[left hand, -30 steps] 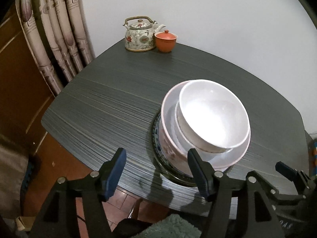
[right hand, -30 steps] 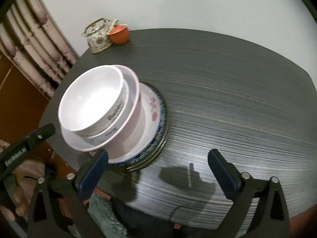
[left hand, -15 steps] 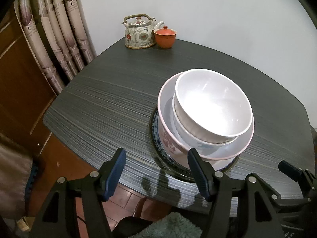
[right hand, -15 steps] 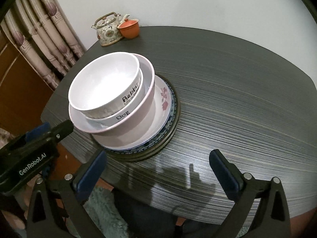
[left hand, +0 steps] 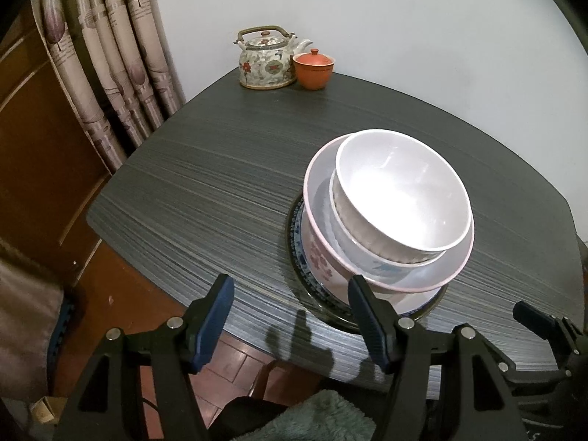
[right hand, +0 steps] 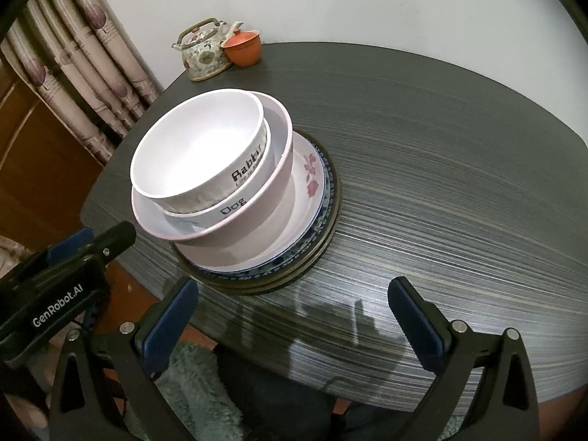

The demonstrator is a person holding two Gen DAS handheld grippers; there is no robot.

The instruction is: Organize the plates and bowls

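Both the left gripper (left hand: pixel 290 319) and right gripper (right hand: pixel 294 325) are released, holding nothing. The stack of bowls (right hand: pixel 205 161) on plates (right hand: pixel 312 198) sits mid-frame on the table (right hand: pixel 441 147); lower plates mostly hidden.

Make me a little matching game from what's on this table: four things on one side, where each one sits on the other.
Things:
1. Rabbit bowl
2. Dog bowl
3. Flowered plate
4. Orange cup

Places:
A. beside the teapot at the table's far edge
B. top of the stack
C. nested under the top bowl
D. under the pink-rimmed bowl

Pairs: 1-B, 2-C, 3-D, 4-A
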